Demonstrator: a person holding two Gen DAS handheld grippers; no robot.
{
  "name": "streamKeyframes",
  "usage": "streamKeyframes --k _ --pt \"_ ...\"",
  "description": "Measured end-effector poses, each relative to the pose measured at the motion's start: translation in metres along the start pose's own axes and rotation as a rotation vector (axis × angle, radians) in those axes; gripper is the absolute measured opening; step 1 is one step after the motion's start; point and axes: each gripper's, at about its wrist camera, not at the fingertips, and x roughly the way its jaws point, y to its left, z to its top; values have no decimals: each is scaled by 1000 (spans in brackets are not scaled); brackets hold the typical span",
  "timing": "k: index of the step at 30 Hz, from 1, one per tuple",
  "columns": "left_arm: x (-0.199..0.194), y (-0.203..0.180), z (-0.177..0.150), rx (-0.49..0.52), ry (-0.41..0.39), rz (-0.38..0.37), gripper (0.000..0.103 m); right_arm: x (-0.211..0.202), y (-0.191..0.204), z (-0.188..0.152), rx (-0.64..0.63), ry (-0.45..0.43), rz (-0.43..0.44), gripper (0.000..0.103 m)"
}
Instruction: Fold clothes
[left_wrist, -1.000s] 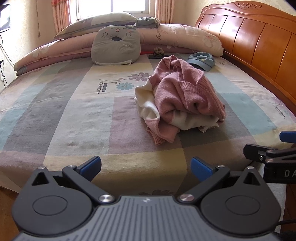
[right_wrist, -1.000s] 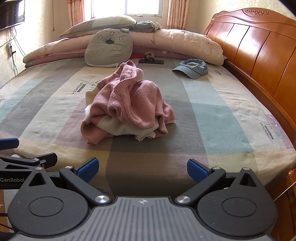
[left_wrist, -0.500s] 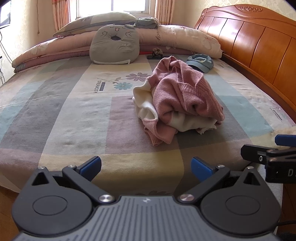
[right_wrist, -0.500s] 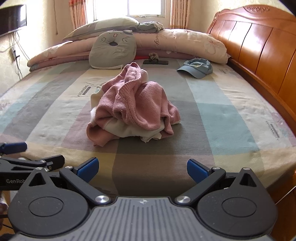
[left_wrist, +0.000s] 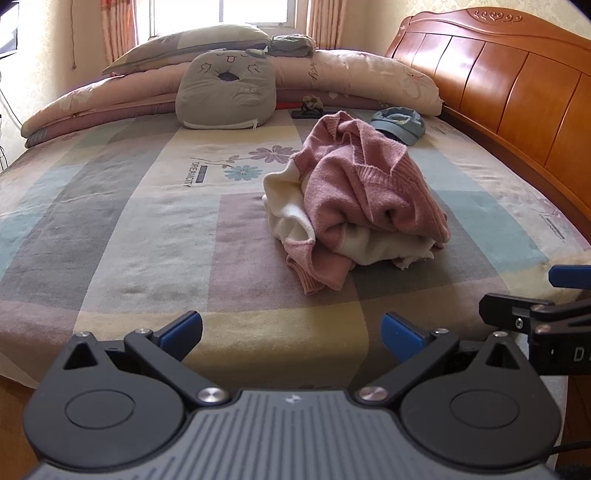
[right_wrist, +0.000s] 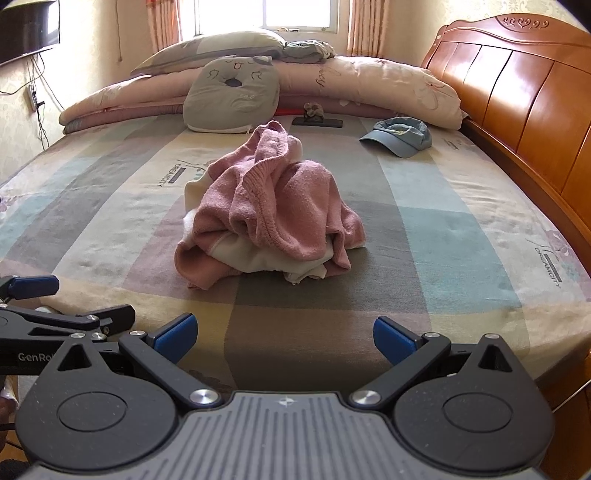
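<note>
**Sweater heap unfolded, both grippers spread above bed edge**

Pink sweater (left_wrist: 364, 192) (right_wrist: 280, 206), crumpled with a cream garment (left_wrist: 291, 214) (right_wrist: 258, 258) under and beside it, lies mid-bed on the patchwork bedspread (left_wrist: 147, 229) (right_wrist: 461, 240). We see the left gripper (left_wrist: 291, 332) with fingers wide apart, gripping nothing, over the near bed edge. Right gripper (right_wrist: 284, 332) likewise spread, empty, just beside the left one. Both well apart from the heap. Beyond the heap: blue cap (left_wrist: 399, 122) (right_wrist: 400, 136), grey cat cushion (left_wrist: 227, 92) (right_wrist: 232, 96), and rolled quilts (left_wrist: 362, 81) (right_wrist: 369, 88) at the far end. Wooden headboard (left_wrist: 517, 92) (right_wrist: 524, 103) on the right.
</note>
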Motion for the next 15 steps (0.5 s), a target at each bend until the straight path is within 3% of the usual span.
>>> streamKeyframes --k 15 --pt "26 3 15 11 20 7 102 23 -12 15 -6 16 4 103"
